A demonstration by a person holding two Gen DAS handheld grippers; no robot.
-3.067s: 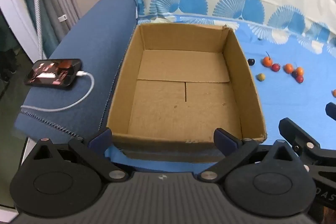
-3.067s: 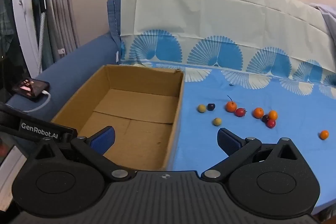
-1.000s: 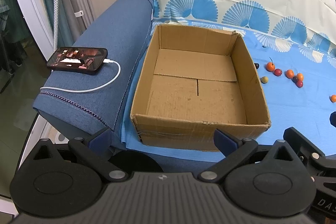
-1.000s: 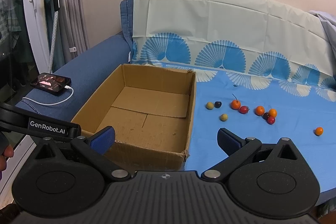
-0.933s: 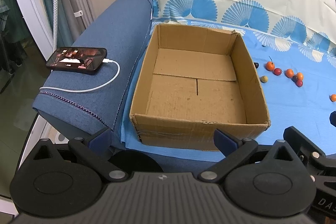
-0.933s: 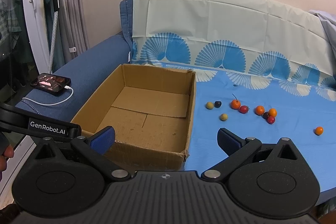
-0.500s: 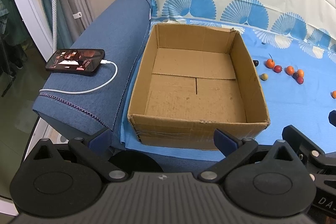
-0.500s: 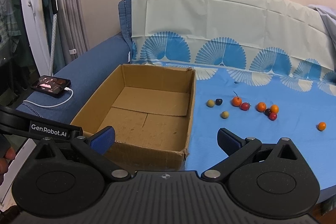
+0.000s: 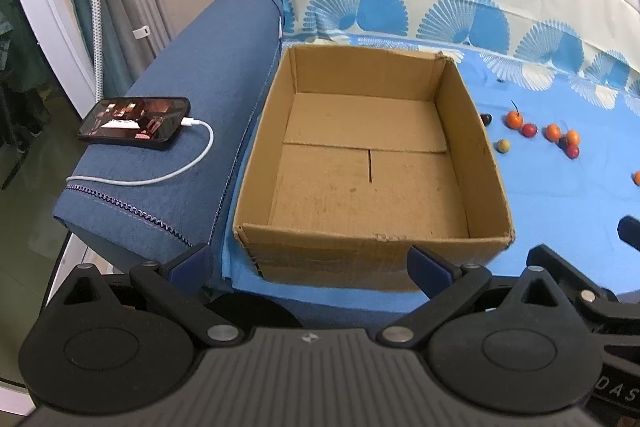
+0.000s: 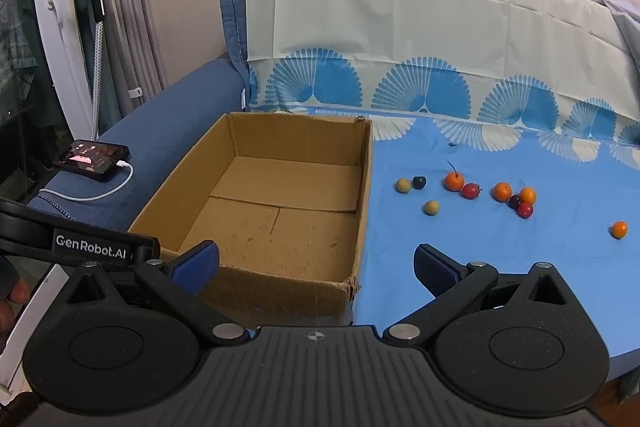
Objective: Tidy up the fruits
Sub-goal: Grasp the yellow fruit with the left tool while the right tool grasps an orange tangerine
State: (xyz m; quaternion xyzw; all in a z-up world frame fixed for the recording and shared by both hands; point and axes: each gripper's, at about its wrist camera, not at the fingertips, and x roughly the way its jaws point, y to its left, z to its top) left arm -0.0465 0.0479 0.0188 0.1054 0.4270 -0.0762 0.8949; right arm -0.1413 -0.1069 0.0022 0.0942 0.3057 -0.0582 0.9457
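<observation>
An empty brown cardboard box (image 9: 470, 131) (image 10: 362, 187) sits on the blue cloth at the sofa's left end. Several small fruits lie loose to its right: a stemmed orange one (image 10: 454, 181) (image 9: 513, 119), a red one (image 10: 471, 190), two beige balls (image 10: 431, 207), a dark berry (image 10: 419, 182), and a lone orange one (image 10: 619, 229) further right. My left gripper (image 9: 310, 265) hangs open in front of the box's near wall, holding nothing. My right gripper (image 10: 316, 265) is open too, near the box's front right corner, well short of the fruits.
A phone (image 9: 134, 123) with a white charging cable (image 9: 160, 177) lies on the blue sofa armrest (image 9: 192, 67) left of the box. The sofa back (image 10: 400, 39) is draped with a pale fan-patterned sheet. Curtains and a white stand (image 10: 96, 27) rise at the left. The sofa's front edge is close below both grippers.
Both grippers have pulled back and risen from the box over three seconds, then drifted slightly in the last second. Both stay open, and nothing was picked up.
</observation>
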